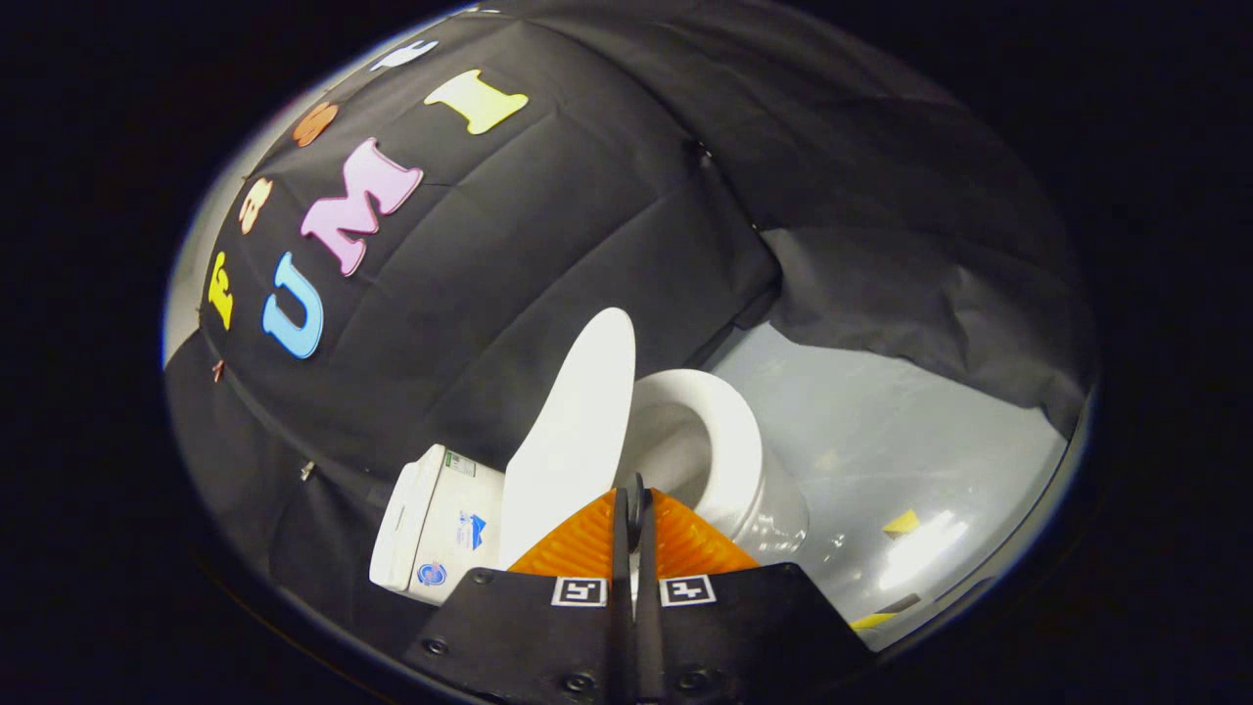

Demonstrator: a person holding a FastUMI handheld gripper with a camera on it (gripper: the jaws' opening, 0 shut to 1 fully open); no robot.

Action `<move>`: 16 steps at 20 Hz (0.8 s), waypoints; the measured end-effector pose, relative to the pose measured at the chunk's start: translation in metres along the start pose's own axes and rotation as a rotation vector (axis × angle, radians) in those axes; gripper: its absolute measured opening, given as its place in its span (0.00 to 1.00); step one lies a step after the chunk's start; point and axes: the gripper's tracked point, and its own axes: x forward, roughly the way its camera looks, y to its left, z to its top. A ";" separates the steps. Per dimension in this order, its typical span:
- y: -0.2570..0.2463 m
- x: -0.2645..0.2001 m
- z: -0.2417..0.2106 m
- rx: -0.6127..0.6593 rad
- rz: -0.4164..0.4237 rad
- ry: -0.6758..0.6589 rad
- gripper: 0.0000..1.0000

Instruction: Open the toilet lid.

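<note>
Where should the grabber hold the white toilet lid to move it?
Best at the rounded free edge of the thin white plastic toilet lid, the end farthest from its hinge near the white tank. The lid stands raised and tilted, so come at the edge sideways, one finger on each flat face. The tool is shut now, just before the lid and white bowl.

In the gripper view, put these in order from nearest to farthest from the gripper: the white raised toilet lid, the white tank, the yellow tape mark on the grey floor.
The gripper is shut.
1. White raised toilet lid: just ahead of the fingertips, nearly upright.
2. White tank: behind the lid.
3. Yellow tape mark: on the grey floor, beyond the bowl.
</note>
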 end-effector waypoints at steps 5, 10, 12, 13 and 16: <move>0.055 -0.021 0.015 -0.133 -0.022 -0.049 0.05; 0.115 -0.038 0.022 -0.263 -0.056 -0.105 0.05; 0.137 -0.042 0.022 -0.324 -0.075 -0.129 0.05; 0.147 -0.045 0.021 -0.344 -0.081 -0.142 0.05; 0.171 -0.049 0.019 -0.379 -0.100 -0.166 0.05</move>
